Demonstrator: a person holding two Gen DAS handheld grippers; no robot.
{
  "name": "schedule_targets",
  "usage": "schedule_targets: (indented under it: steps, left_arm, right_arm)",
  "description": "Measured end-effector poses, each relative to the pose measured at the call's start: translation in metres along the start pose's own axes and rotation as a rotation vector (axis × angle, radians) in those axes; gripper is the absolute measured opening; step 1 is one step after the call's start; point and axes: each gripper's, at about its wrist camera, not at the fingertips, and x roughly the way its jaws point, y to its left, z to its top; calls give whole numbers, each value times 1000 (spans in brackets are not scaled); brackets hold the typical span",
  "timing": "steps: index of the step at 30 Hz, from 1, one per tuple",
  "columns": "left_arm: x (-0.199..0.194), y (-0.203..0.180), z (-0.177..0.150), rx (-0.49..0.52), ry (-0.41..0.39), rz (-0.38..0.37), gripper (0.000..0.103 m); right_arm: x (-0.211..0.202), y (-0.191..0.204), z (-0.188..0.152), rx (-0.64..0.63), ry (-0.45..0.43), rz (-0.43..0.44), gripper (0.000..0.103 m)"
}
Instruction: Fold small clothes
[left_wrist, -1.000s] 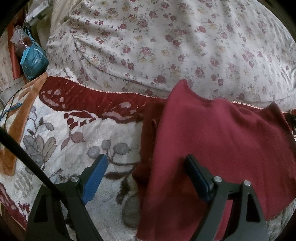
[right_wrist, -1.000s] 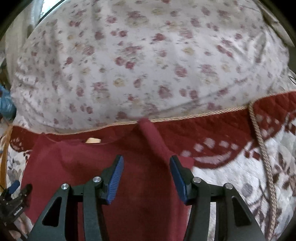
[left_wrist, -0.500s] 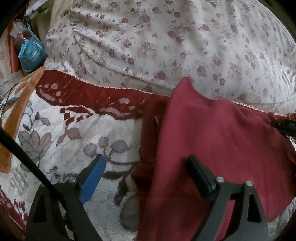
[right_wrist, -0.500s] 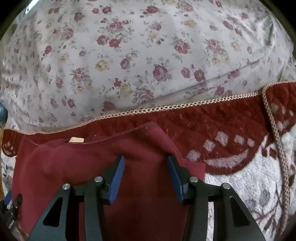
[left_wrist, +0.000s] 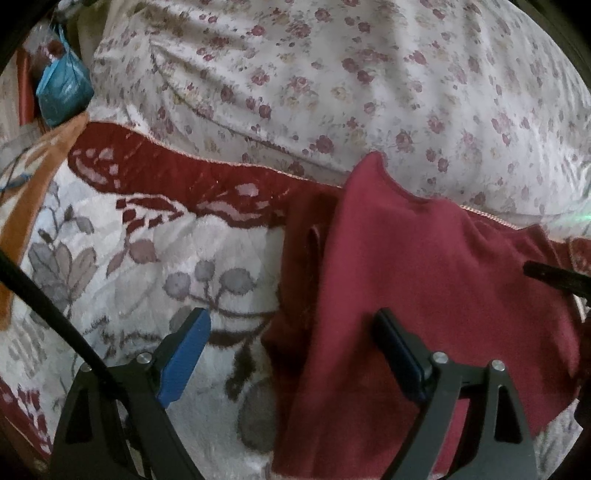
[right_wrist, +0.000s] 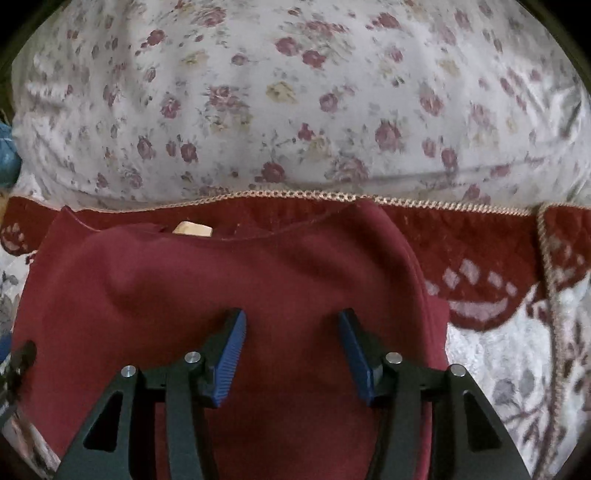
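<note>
A dark red garment (left_wrist: 424, 288) lies flat on a patterned blanket, its neckline toward the floral pillow. In the right wrist view the garment (right_wrist: 229, 288) fills the middle, with a tan label (right_wrist: 192, 229) at the collar. My left gripper (left_wrist: 291, 343) is open over the garment's left edge, with a folded sleeve strip (left_wrist: 306, 266) beside it. My right gripper (right_wrist: 291, 343) is open and empty just above the garment's chest. The tip of the right gripper (left_wrist: 557, 277) shows at the right of the left wrist view.
A large floral pillow (left_wrist: 351, 81) lies behind the garment, also in the right wrist view (right_wrist: 295, 96). The blanket (left_wrist: 147, 258) has a red border with gold cord trim (right_wrist: 424, 203). A blue bag (left_wrist: 62, 88) sits far left.
My right gripper has moved forward and down over the garment toward the collar. My left gripper has stayed almost still. Both stay open.
</note>
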Motion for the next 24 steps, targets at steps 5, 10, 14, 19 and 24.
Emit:
schedule_targets:
  steps: [5,10,14,19,24]
  left_arm:
    - [-8,12,-7,-40,35,-49,89]
    - [-13,13,-16,-29,47,-46,89]
    - [-14,12,-21,-25,54,-47,89]
    - [-5,18,-19,-49,76,-65,89]
    - [-1,19,-17,-66,89,-78,90]
  right_arm:
    - [-26,50,12,-44,-44,158,72]
    - [-14,126,27,-106,43,367,75]
    - [14,184,34,-167,108,390,80]
    - [52,229,31,-259,189,324,94]
    - [63,245,18,-345,139,210,91]
